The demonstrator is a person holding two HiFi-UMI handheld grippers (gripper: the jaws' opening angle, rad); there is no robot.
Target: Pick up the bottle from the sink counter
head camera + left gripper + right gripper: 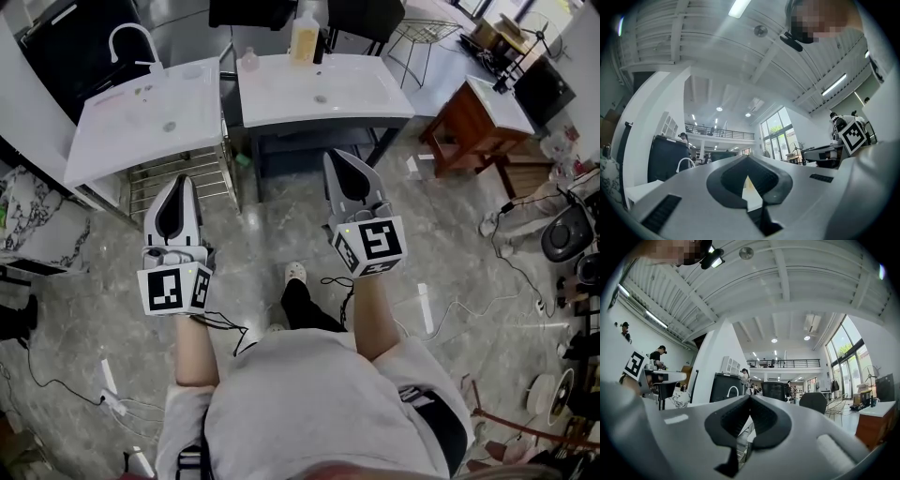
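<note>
A yellowish bottle (304, 37) with a pale cap stands upright at the back edge of the right-hand white sink counter (366, 103); a smaller clear bottle (248, 59) stands at that counter's back left corner. My left gripper (180, 180) is held over the floor in front of the left sink counter (103, 141), its jaws shut and empty. My right gripper (337, 157) is just in front of the right counter's front edge, well short of the bottle, also shut with nothing in it. In both gripper views the jaw tips (748, 157) (750, 397) meet.
A curved faucet (134, 36) rises from the left counter. A wire rack (187, 173) sits under it. A wooden desk (469, 117) stands at right, a wire chair (419, 36) behind. Cables and a power strip (111, 398) lie on the marble floor.
</note>
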